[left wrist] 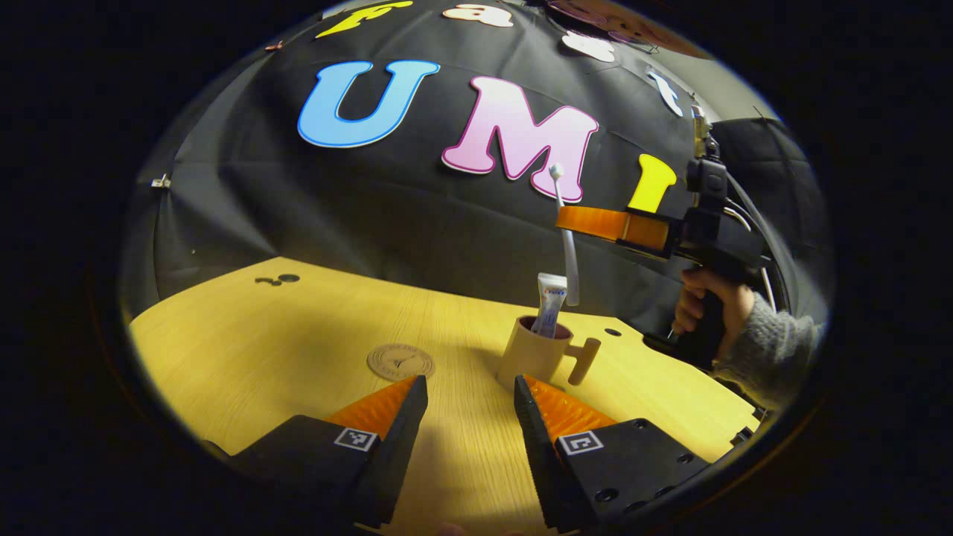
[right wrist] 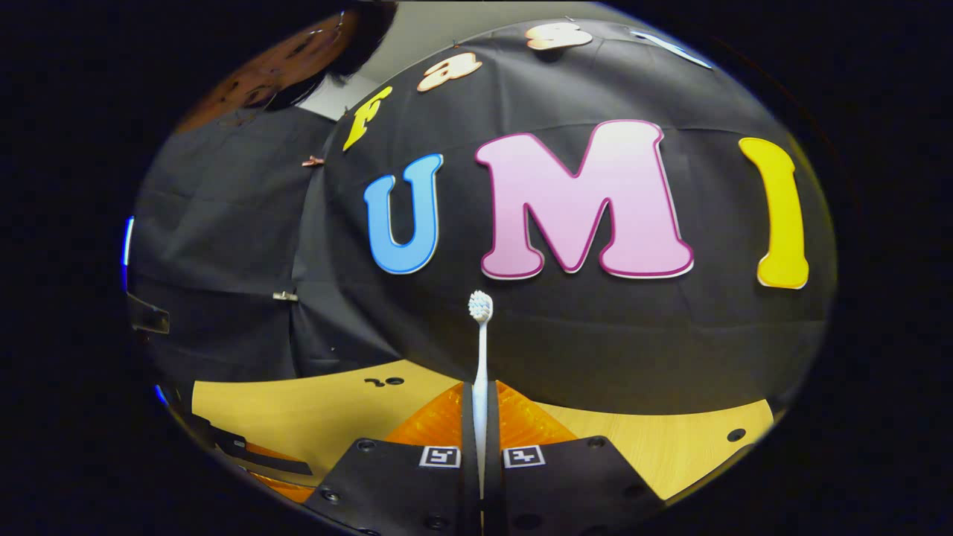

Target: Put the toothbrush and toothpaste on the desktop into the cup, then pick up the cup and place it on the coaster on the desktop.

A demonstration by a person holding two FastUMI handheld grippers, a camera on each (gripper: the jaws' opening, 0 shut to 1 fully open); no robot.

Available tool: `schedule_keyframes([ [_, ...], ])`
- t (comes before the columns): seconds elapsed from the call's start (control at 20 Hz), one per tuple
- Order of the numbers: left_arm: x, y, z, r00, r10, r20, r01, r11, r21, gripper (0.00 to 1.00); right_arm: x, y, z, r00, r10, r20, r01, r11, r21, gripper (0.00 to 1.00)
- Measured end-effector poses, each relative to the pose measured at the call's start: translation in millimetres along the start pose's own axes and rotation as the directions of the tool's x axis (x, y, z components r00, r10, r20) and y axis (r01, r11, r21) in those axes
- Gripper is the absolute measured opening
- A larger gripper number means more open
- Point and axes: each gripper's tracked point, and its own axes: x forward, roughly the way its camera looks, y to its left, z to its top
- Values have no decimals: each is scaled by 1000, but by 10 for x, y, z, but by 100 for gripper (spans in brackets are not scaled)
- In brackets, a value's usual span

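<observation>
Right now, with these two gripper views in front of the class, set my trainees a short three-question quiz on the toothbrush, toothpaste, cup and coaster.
1. True or false: the toothpaste already stands in the cup.
2. Multiple choice: the toothbrush is (A) lying on the desktop, (B) clamped upright in the right gripper, (C) held by the left gripper.
3. Short answer: is the cup on the coaster yet?

Key
1. True.
2. B; its lower end hangs above the cup, brush head up.
3. No; the cup stands on the desktop apart from the coaster, and the left gripper's jaws are open and empty.
</observation>
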Motion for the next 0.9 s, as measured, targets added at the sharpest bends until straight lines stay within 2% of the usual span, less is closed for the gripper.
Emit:
schedule_keyframes([
  [0.2,-164,110,-198,998,42,-51,-44,999,-30,74,96,87,-309,998,34,-59,-37,998,-55,6],
  [0.45,-131,205,-254,996,72,-57,-73,997,-22,74,44,-18,-595,991,13,-136,-37,983,-179,6],
  [0.55,-122,229,-243,995,79,-57,-81,996,-23,74,27,-33,-686,987,10,-158,-40,981,-189,10],
  [0.85,-95,232,-236,995,77,-63,-78,997,-8,74,-100,-92,-879,974,6,-226,-51,979,-197,12],
  [0.9,-87,228,-226,995,75,-65,-76,997,-8,74,-129,-99,-888,972,2,-233,-49,979,-196,14],
])
